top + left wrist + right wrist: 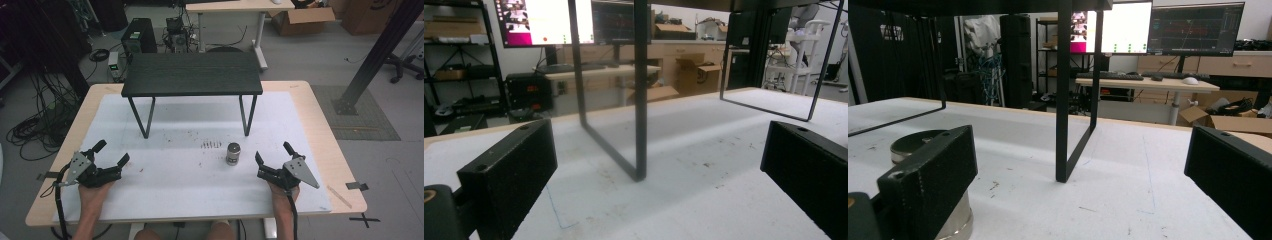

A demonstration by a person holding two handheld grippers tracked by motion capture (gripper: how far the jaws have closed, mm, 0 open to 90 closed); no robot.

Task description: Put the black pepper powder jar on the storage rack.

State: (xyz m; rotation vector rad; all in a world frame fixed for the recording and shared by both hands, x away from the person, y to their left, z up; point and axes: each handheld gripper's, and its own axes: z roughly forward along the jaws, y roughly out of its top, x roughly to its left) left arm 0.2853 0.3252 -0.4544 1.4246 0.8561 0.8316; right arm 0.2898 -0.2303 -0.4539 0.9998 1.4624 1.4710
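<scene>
The left tool (111, 153) rests near the tabletop's (310, 105) front left corner, held in a hand (94, 192) that comes in over the front edge; its jaws stand wide apart with nothing between them. In the left gripper view the two black jaws frame bare white mat (704, 150) and one leg of the small black stand (640, 95).

The right tool (272, 152) sits near the front right corner, held by the other hand (283, 193), also released, jaws spread and empty.

Just to the left of the right tool, apart from it, a small metal can (233, 153) stands upright on the white mat (165, 180), toward the front and a little right of the middle. In the right gripper view the can (918, 142) shows behind the left jaw, outside the gap between the jaws; its top looks closed and flat, and whether anything is inside cannot be told.

Farther back, the small black stand (192, 73) stands on thin legs across the rear half of the mat, its dark top bare. A row of small dark marks (210, 145) lies on the mat between the stand and the can.
</scene>
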